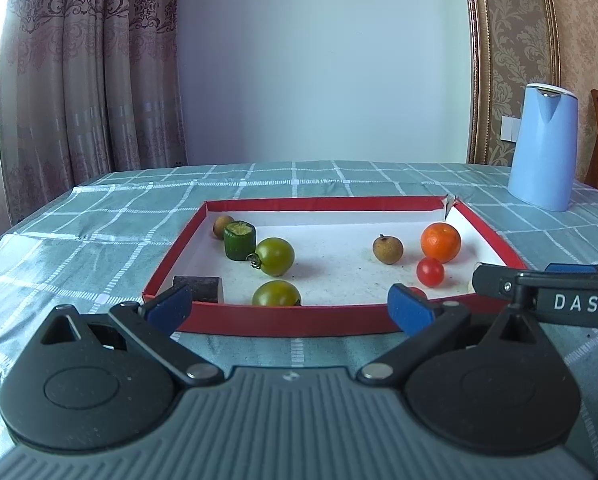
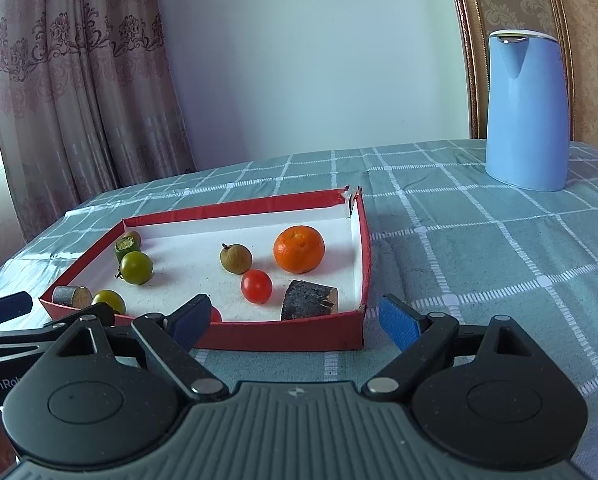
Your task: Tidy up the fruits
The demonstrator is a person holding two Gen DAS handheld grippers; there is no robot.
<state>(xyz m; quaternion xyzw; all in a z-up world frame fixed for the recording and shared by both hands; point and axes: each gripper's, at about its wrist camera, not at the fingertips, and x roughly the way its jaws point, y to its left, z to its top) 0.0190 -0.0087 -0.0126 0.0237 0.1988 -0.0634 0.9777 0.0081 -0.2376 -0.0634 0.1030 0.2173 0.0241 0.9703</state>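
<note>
Checked tablecloth (image 2: 479, 248), red tray (image 2: 361, 248) long axis left-right, holding fruit, left gripper (image 1: 289, 308) and right gripper (image 2: 295, 318) fingers wide, empty

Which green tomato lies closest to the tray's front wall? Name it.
The green tomato right behind the red tray's front wall, near the dark block. The other green tomato sits deeper in, beside the cut green piece.

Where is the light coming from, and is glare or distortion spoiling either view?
Left wrist view: daylight from the window at left; a sheen on the tablecloth, fruit shadows fall right, the kettle leans from fisheye bending. Right wrist view: same side light, the orange sharp and evenly lit, the picture frame curved by the lens. No blur in either.
</note>
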